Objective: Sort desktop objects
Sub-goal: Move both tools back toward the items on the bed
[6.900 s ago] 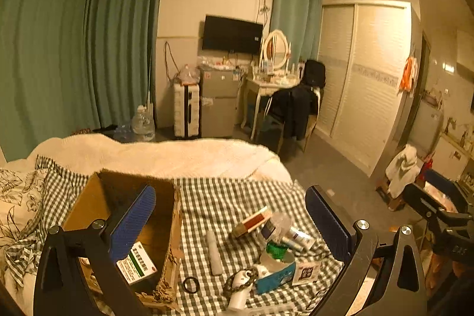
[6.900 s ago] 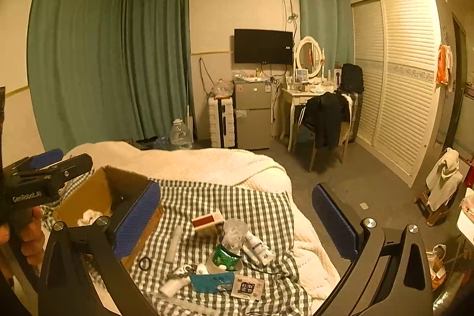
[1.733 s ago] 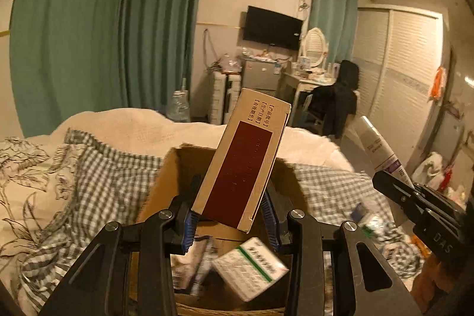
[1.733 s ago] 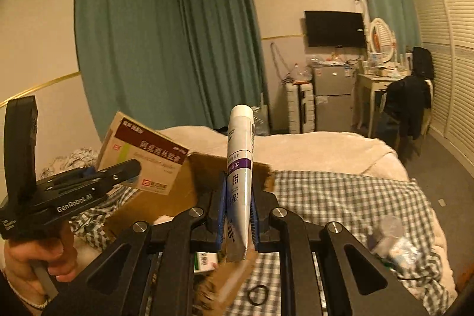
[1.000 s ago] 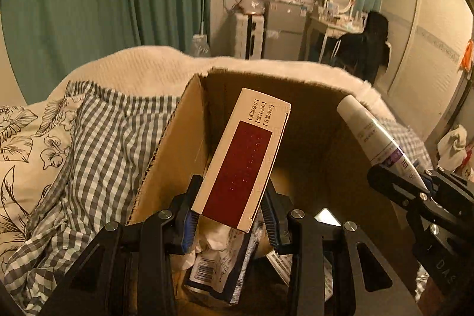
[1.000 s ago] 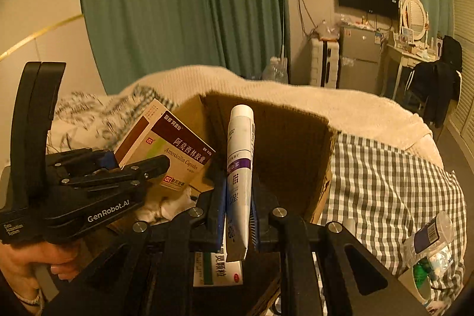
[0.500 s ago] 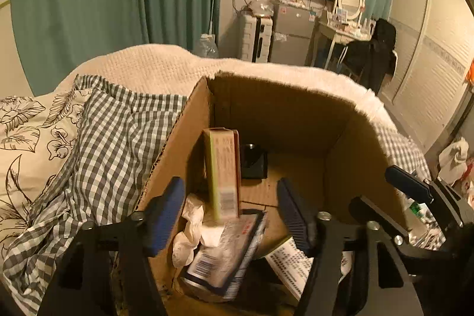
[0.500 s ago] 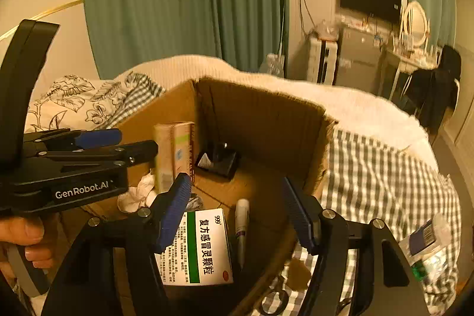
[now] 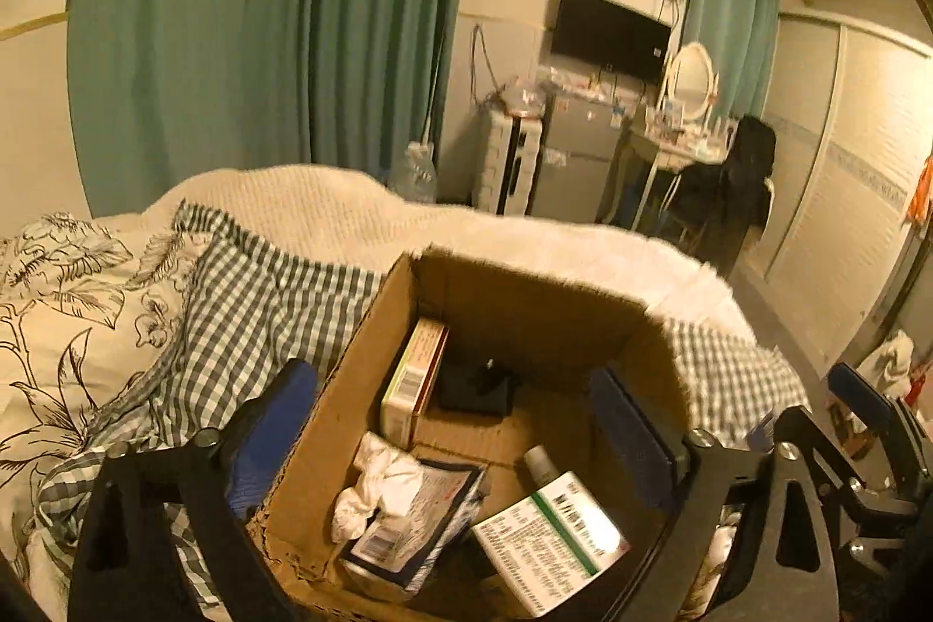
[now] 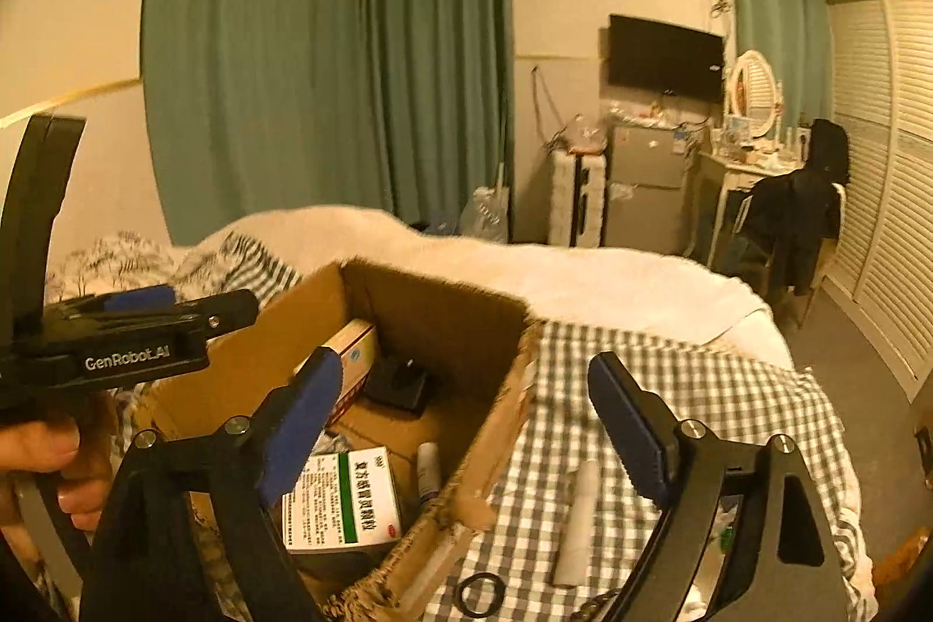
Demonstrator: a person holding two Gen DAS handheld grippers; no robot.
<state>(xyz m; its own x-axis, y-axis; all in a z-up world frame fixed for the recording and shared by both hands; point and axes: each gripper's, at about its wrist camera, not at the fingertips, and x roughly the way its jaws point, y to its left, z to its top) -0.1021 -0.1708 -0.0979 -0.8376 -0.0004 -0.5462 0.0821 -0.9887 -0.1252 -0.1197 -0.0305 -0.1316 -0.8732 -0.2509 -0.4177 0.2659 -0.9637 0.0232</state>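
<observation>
Nearest, left gripper (image 9: 455, 424) and right gripper (image 10: 466, 406) both empty, jaws opening wide, nothing between pads. Below them cardboard box (image 9: 350, 377) held green-striped medicine box (image 9: 551, 534), tube (image 10: 427, 467), crumpled tissue (image 9: 379, 482). Beside box on checked cloth (image 10: 700, 389) lay white stick (image 10: 577, 529) and black ring (image 10: 479, 593), unsorted. Stick judged light, stiff, likely to roll: take across middle. Ring thin, flat: pinch by rim. Frayed box wall stood in the way. Beyond, white blanket (image 10: 583, 284).
</observation>
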